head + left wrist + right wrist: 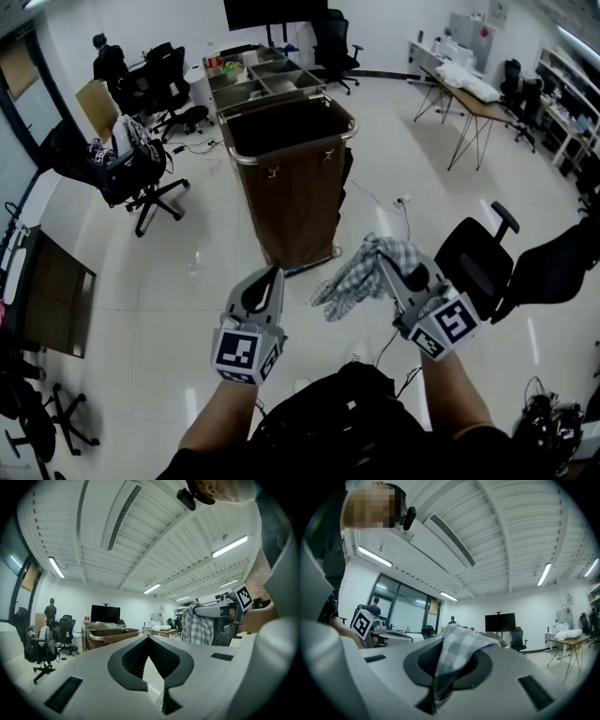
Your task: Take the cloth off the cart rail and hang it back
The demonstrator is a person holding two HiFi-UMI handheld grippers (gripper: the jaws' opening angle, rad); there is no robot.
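Cloth (361,272): checked; my right gripper (382,261) clamps it, clear of the cart rail (291,148).
Left gripper (275,272): jaws together, empty.
Right gripper view alone: I see the pinch.
Floor (187,281): glossy white.

The cloth (361,277) is checked grey and white. The cart (295,202) is brown with a silver rail (239,161). The left gripper (272,274) and right gripper (382,261) are pale grey with black-padded fingers (133,658) and black-and-white square markers (236,351). The floor (187,272) is glossy white and the chair (473,262) is black.
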